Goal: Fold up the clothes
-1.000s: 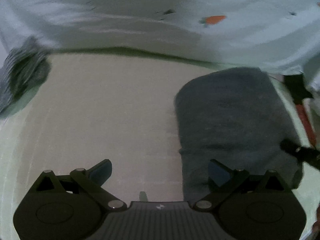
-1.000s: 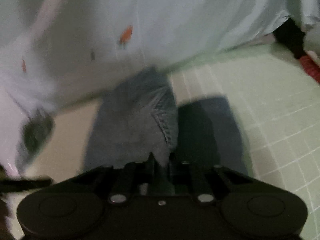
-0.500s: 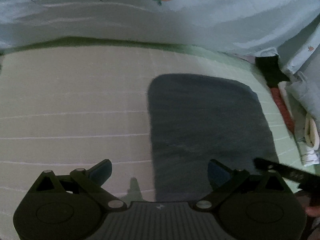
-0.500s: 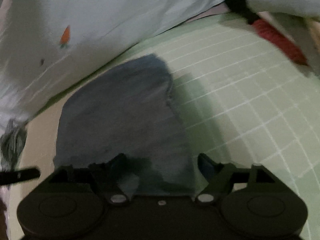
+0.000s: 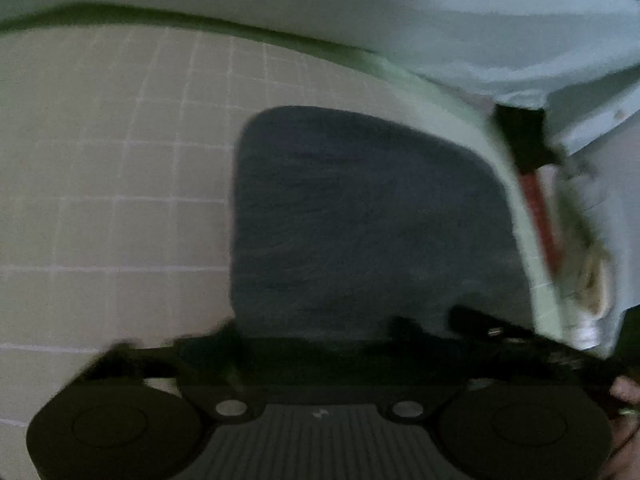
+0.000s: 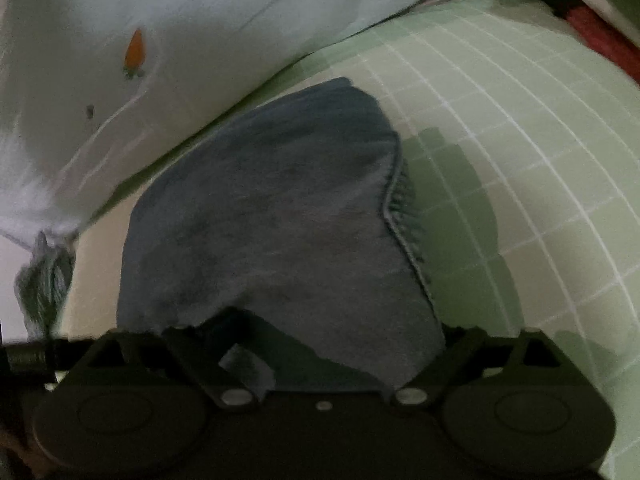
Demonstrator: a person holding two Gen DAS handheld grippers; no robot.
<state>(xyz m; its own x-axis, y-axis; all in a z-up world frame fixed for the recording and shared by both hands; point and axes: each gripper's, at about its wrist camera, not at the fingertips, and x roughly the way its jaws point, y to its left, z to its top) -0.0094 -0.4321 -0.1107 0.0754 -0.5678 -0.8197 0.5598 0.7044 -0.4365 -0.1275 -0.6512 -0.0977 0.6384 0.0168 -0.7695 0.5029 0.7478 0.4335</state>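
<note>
Both tongs closing around the folded grey garment [image 5: 360, 220], its long axis running away from them.

In the left wrist view we cannot make out the fingertips of the black left gripper [image 5: 316, 334]; they smear into a dark blur over the near edge of the folded dark grey-blue cloth [image 5: 360, 216]. Its jaws are closing, yet whether they touch the cloth we cannot tell. In the right wrist view that cloth's [image 6: 276, 216] near edge hides behind the black right gripper [image 6: 320, 344]. A blurred grey striped fabric [image 6: 42, 280] at the left stays unreadable.
</note>
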